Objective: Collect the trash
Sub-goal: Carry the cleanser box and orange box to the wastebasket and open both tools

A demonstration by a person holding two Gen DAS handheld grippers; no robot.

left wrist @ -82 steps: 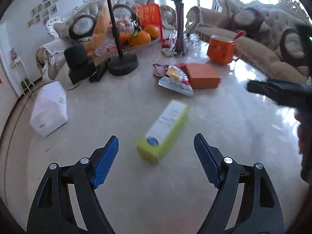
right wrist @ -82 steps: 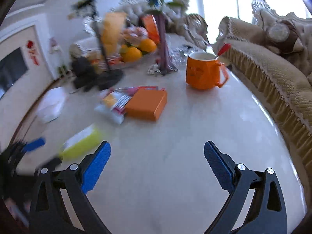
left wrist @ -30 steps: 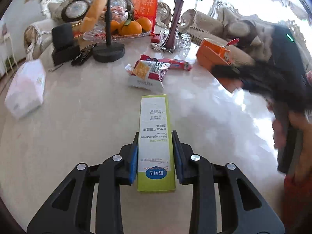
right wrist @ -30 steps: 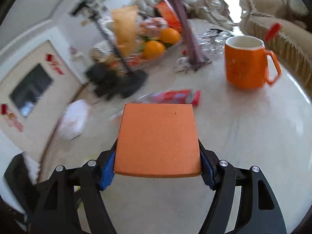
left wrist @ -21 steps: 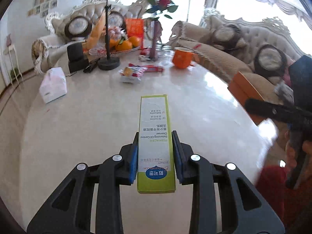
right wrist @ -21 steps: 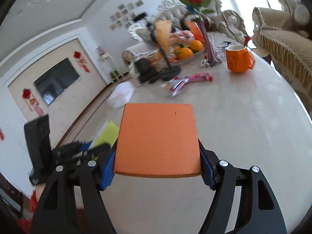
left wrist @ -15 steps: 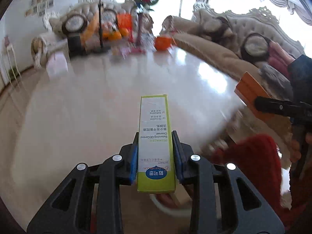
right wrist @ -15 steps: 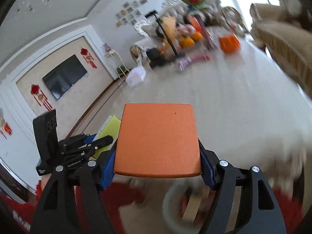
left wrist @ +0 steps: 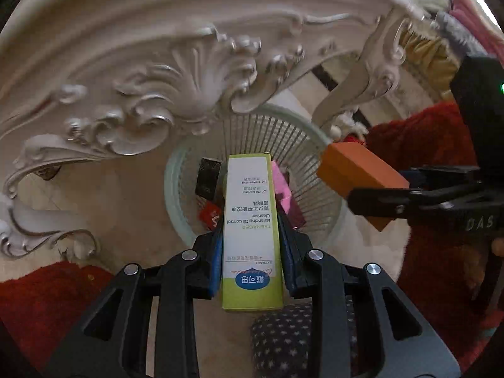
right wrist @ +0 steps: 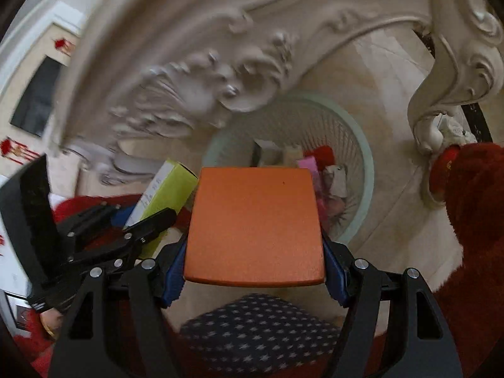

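My left gripper is shut on a tall green-and-white cleanser box and holds it over a pale green slatted wastebasket on the floor. My right gripper is shut on a flat orange box, held just above the basket's near rim. The orange box also shows at the right of the left wrist view. The green box shows at the left of the right wrist view. The basket holds pink, red and black trash.
The carved white apron of the table overhangs the basket from behind. A curved white table leg stands at its right. Red fluffy clothing and a star-patterned slipper lie near the basket on the beige floor.
Both grippers, still holding their boxes, have dropped from table height to below the table edge and now point down at the wastebasket.
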